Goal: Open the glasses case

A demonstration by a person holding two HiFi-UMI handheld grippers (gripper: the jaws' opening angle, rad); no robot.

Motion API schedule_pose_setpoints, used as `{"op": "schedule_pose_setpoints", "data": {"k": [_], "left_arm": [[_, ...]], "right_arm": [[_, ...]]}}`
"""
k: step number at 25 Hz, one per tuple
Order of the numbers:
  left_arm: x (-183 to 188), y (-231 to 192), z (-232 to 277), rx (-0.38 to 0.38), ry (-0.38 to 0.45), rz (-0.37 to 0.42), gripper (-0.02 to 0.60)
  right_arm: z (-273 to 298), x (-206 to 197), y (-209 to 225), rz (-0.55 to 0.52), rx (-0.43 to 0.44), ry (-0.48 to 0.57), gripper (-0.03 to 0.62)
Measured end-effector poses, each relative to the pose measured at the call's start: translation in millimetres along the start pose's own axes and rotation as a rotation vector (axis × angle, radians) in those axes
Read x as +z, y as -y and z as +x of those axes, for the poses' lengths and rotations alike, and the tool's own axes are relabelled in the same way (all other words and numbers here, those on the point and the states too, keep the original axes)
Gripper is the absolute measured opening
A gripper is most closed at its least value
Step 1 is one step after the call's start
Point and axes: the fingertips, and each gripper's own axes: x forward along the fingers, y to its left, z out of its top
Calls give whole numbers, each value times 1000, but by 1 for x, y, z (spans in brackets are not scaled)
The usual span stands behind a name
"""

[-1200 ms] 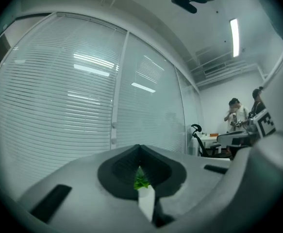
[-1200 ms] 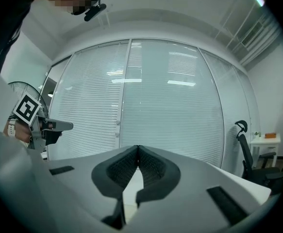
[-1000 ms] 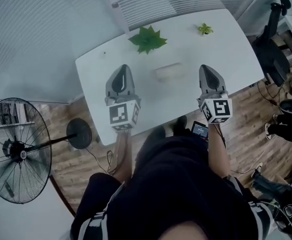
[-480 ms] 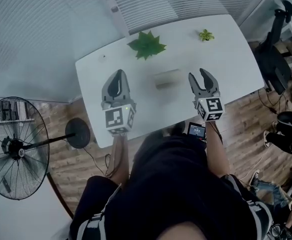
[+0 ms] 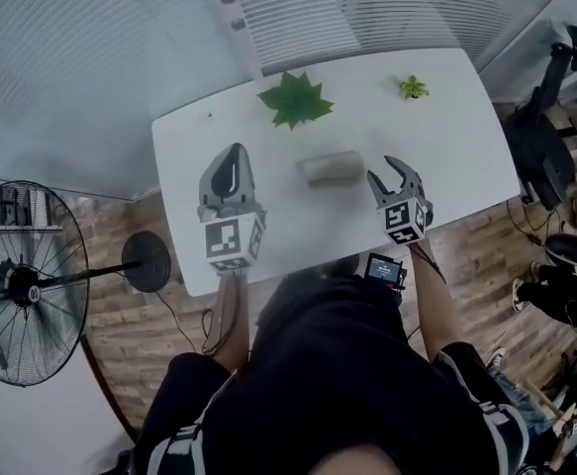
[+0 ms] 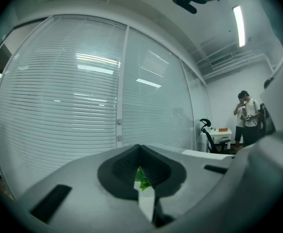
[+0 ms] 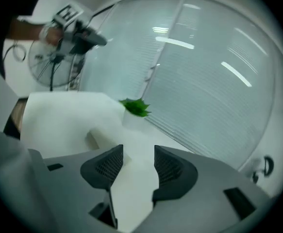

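Note:
The glasses case (image 5: 333, 168), a pale grey-beige oblong, lies closed on the white table (image 5: 446, 137) near its middle. In the right gripper view the glasses case (image 7: 102, 134) shows low at the left, ahead of the left jaw. My right gripper (image 5: 387, 170) sits just right of the case and apart from it. Its jaws have just been opening and stand wide with nothing between them; only bare tabletop shows in the right gripper (image 7: 138, 160). My left gripper (image 5: 235, 152) hovers left of the case, jaws together and holding nothing. The left gripper (image 6: 140, 152) points level toward the blinds.
A large green plant (image 5: 294, 97) and a small one (image 5: 413, 88) stand at the table's far edge, before the window blinds. A floor fan (image 5: 16, 295) is at the left and an office chair (image 5: 545, 117) at the right. A person (image 6: 245, 115) stands far off.
The right gripper went from shut to wide open and came down and in toward the case's right end. The left gripper has barely shifted.

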Motion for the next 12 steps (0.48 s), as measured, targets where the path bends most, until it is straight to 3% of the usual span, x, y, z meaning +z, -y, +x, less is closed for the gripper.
{"op": "schedule_pose_setpoints", "data": {"k": [3, 5, 7, 12], "left_arm": [[-1, -4, -3, 10, -5, 2, 0], [-5, -5, -7, 15, -15, 3, 0], [-6, -8, -9, 23, -20, 2, 0], [0, -22, -12, 58, -10, 8, 0]], "right_arm": [[29, -24, -34, -398, 134, -107, 212], [40, -44, -55, -603, 221, -164, 210], [48, -59, -67, -691, 282, -202, 201], [57, -72, -71, -720, 302, -231, 179]]}}
